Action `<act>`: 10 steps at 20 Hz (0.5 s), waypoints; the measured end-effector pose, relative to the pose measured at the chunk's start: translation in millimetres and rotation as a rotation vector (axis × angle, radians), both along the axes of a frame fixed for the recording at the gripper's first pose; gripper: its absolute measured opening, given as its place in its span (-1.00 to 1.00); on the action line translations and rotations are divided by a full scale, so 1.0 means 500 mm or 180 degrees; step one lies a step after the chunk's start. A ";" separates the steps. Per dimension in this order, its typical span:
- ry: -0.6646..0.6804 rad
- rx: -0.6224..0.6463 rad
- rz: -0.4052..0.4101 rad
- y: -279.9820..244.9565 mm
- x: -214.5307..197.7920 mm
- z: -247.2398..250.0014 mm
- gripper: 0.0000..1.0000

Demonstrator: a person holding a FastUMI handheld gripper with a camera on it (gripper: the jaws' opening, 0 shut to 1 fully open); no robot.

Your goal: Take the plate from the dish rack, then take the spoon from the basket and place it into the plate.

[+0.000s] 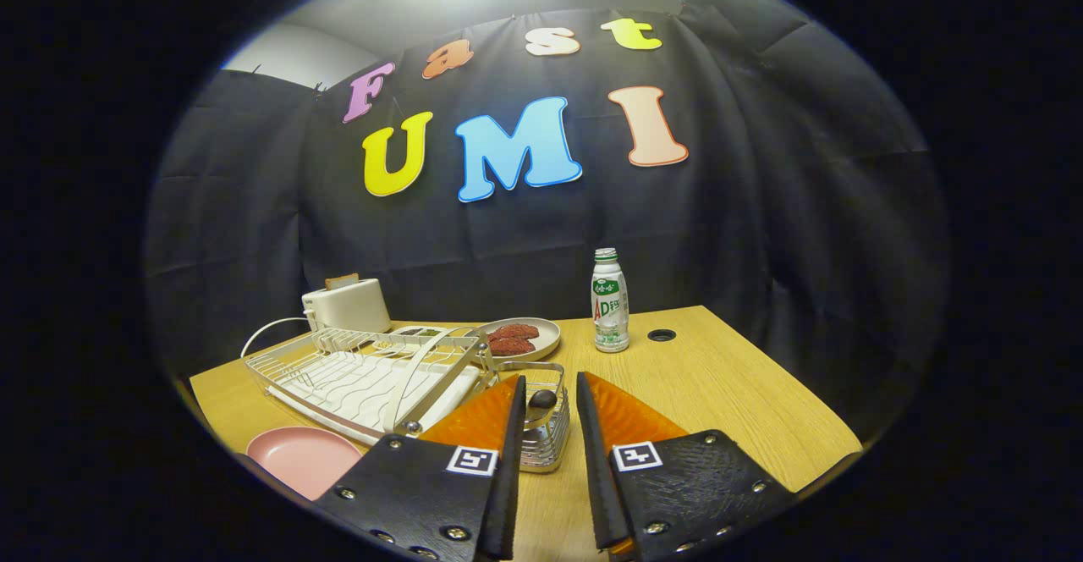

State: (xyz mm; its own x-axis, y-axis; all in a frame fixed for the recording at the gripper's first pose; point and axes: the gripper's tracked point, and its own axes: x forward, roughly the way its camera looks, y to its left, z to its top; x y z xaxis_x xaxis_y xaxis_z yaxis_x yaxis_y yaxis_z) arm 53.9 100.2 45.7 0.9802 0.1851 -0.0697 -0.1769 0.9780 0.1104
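A pink plate (303,457) lies flat on the wooden table (719,393), in front of the white wire dish rack (364,371) and left of my fingers. A small wire basket (546,427) hangs at the rack's right end, and a dark spoon (541,399) stands in it. My gripper (550,401) is open, with the basket and the spoon's bowl seen in the gap between its fingers, a little ahead of the tips. Nothing is held.
Beyond the rack stand a white toaster (349,304) and a beige plate with red food (523,338). A drink bottle (609,301) stands upright beyond the fingers, with a round cable hole (662,335) to its right. The table's near right edge runs beside the right finger.
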 end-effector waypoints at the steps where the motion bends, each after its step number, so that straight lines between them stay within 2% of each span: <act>1: -0.0004 0.0029 0.0003 0.003 0.013 -0.001 -0.29; 4: -0.0030 0.0071 -0.0043 0.009 0.042 0.001 -0.29; 6: -0.0038 0.0034 -0.0019 0.023 0.053 -0.001 -0.51; 9: -0.0038 -0.0076 -0.0017 0.028 0.068 0.006 -0.56; 10: -0.0014 -0.0081 -0.0092 0.037 0.103 -0.017 -0.56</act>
State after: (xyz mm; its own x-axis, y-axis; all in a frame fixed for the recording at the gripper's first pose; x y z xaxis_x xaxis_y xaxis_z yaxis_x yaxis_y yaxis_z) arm 105.2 118.8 37.0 0.9855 0.1549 -0.0698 -0.1488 0.9852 0.0848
